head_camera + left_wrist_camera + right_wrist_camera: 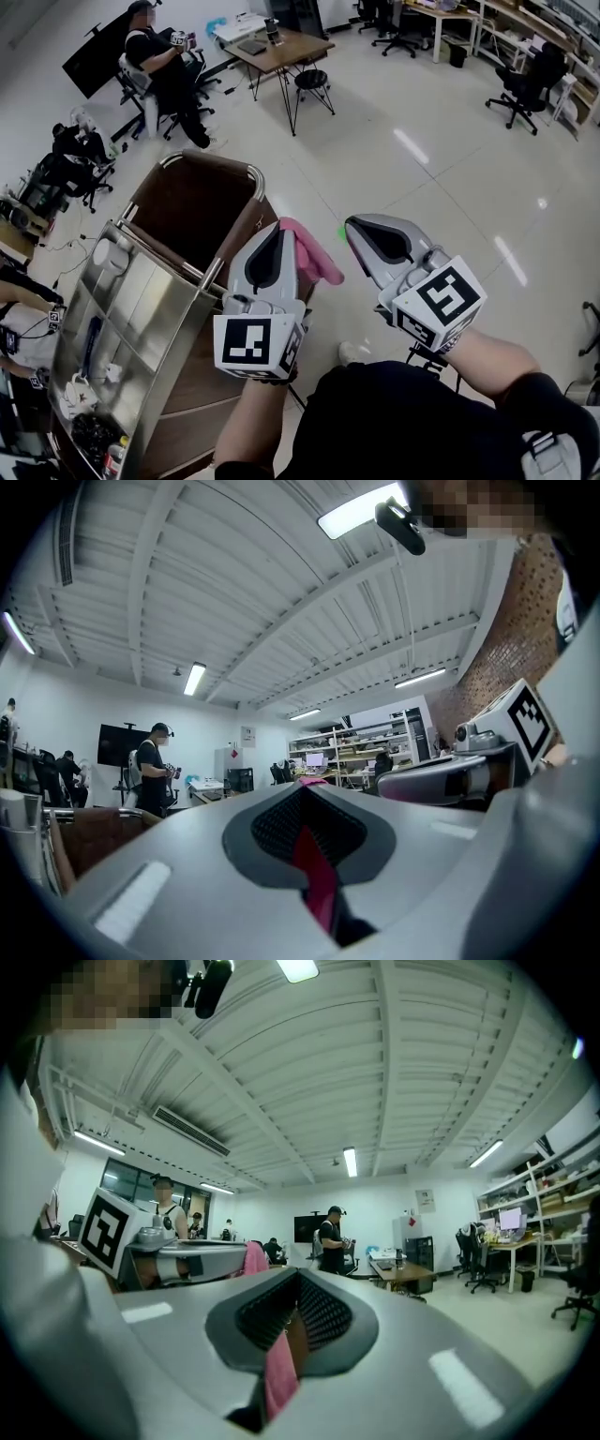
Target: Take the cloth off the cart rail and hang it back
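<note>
Your left gripper (279, 230) and right gripper (354, 228) each pinch the pink cloth (311, 249), held just right of the cart (192, 309). Its rail (214, 161) lies ahead. Farther off stand a stool (312, 82) and a surface (286, 49).

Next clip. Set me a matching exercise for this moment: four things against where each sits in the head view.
Things:
1. pink cloth
2. cart
3. wooden table
4. right gripper

Places:
a. far across the floor, at the top
b. gripped in the jaws of the left gripper
c. left of both grippers
d. just right of the cloth

Pairs: 1-b, 2-c, 3-a, 4-d
</note>
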